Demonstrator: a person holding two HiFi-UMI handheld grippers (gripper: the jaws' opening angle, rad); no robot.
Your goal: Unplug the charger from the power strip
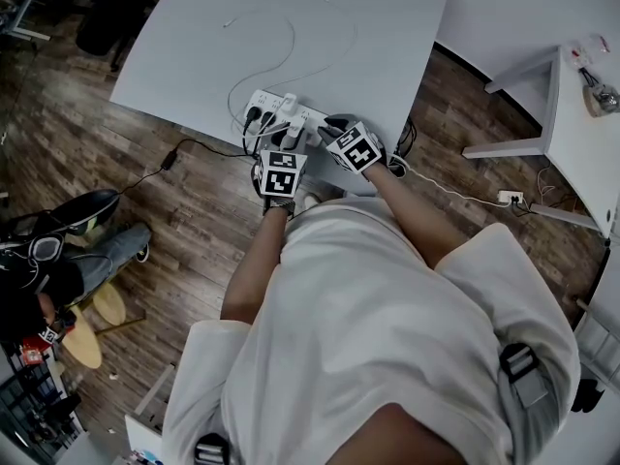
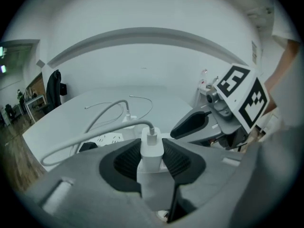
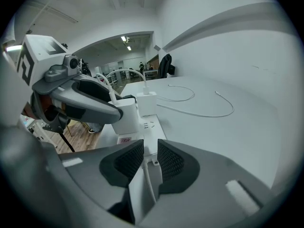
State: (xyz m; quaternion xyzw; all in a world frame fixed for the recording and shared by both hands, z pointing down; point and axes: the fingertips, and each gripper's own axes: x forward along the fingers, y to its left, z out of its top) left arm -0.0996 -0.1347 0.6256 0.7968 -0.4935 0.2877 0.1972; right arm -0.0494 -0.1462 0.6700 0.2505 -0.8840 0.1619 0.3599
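A white power strip (image 1: 308, 115) lies near the front edge of the white table (image 1: 387, 37). My left gripper (image 2: 151, 161) is shut on a white charger (image 2: 151, 146) that stands in the strip (image 2: 110, 137); both ribbed pads press its sides, and its cable leaves from the top. In the right gripper view the same charger (image 3: 127, 121) sits at the left gripper's fingertip. My right gripper (image 3: 150, 158) is over the strip's near end (image 3: 153, 125), jaws drawn to a narrow slit, with the strip's cord showing through. In the head view both grippers (image 1: 288, 146) (image 1: 330, 125) meet at the strip.
A second white charger (image 3: 147, 102) and black plugs (image 1: 256, 116) also sit in the strip. Loose white cables (image 1: 286, 51) curl over the table behind it. The table's front edge runs just under the grippers. Another white table (image 1: 581, 148) stands right; a seated person (image 1: 58, 255) is left.
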